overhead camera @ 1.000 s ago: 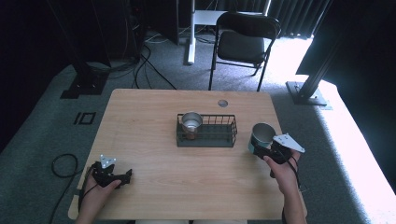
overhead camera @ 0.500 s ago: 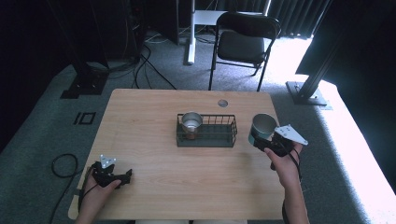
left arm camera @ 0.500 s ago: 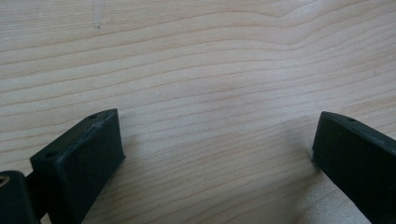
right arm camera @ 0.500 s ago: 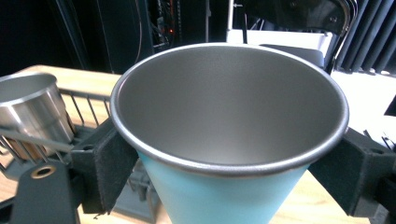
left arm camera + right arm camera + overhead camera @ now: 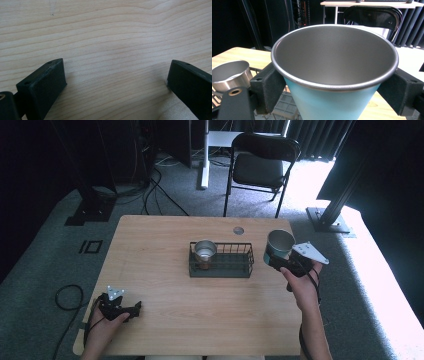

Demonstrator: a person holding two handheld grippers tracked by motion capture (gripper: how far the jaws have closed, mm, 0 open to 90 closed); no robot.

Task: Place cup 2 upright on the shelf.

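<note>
At the left of the table (image 5: 150, 250), the left gripper (image 5: 134, 309) lay near the front edge, its jaws spread with bare wood between them; in the left gripper view nothing lay between its pads (image 5: 45, 85). It was taking no part in the work.

At the middle stood a wire basket (image 5: 235, 266), and in its left end sat a metal cup (image 5: 205, 251), upright and open side up. The right end of the basket looked free.

To the right, the right gripper (image 5: 281, 262) held a blue cup (image 5: 278, 245) above the table, just beside the basket's right end. The jaws were clamped on the cup's sides below the rim, as the right gripper view showed, with the blue cup (image 5: 334, 82) upright and its steel inside empty.

The step in hand seemed to be carrying this cup to the basket to join the other one. The next move would call for bringing it over the free right end, clearing the wire rim, keeping it level, then lowering it beside the metal cup without knocking that one, and only then letting the jaws part.
</note>
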